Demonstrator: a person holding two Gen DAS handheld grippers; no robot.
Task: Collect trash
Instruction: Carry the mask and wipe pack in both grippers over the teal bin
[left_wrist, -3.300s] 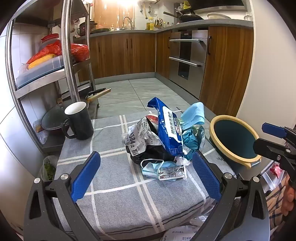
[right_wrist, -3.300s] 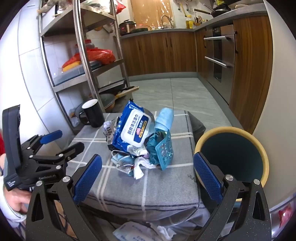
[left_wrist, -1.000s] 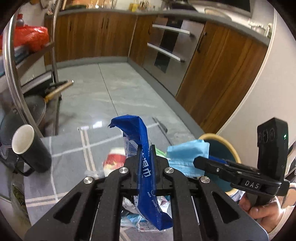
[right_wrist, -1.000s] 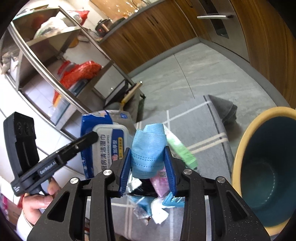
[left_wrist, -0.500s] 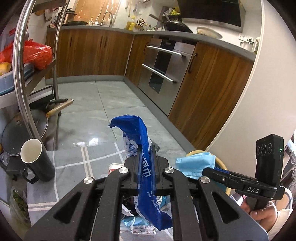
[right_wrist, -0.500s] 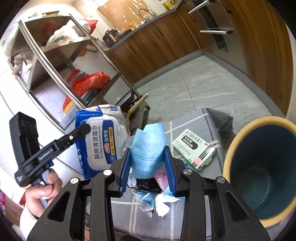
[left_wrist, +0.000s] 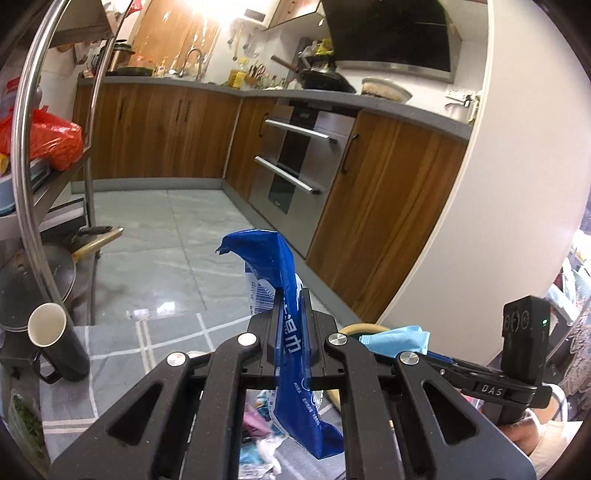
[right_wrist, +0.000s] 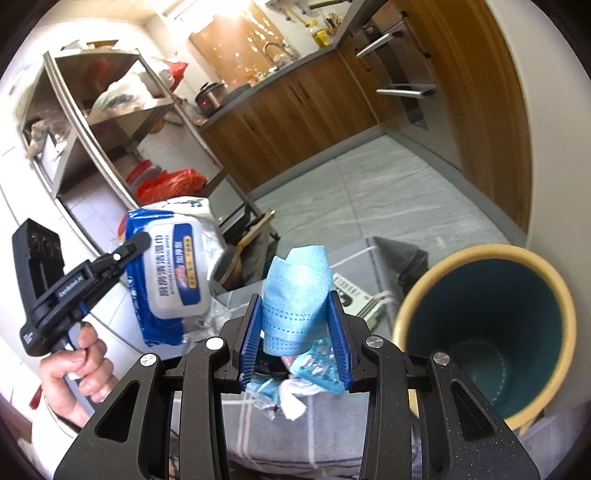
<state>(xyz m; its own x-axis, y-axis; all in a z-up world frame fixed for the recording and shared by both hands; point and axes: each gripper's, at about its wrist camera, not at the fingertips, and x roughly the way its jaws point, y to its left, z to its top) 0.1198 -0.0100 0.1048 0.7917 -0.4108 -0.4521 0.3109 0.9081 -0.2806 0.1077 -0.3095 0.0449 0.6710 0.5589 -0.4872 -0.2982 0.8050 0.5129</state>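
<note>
My left gripper (left_wrist: 291, 332) is shut on a blue wet-wipes pack (left_wrist: 284, 295) and holds it up above the table; the pack also shows in the right wrist view (right_wrist: 170, 273). My right gripper (right_wrist: 295, 328) is shut on a light blue face mask (right_wrist: 295, 295), also seen in the left wrist view (left_wrist: 395, 339), raised left of the bin. The yellow-rimmed, dark teal trash bin (right_wrist: 484, 332) stands open at the right. More trash (right_wrist: 291, 391) lies in a pile on the grey checked cloth (left_wrist: 110, 354) below both grippers.
A black mug (left_wrist: 55, 343) stands at the cloth's left. A small white box (right_wrist: 354, 295) lies near the bin. A steel shelf rack (right_wrist: 110, 110) with a red bag rises at the left. Wooden cabinets (left_wrist: 369, 221) and an oven stand beyond.
Both grippers have risen with their loads. The right gripper has tilted and moved nearer the bin, which now looms larger at the right. The trash pile sits lower in view.
</note>
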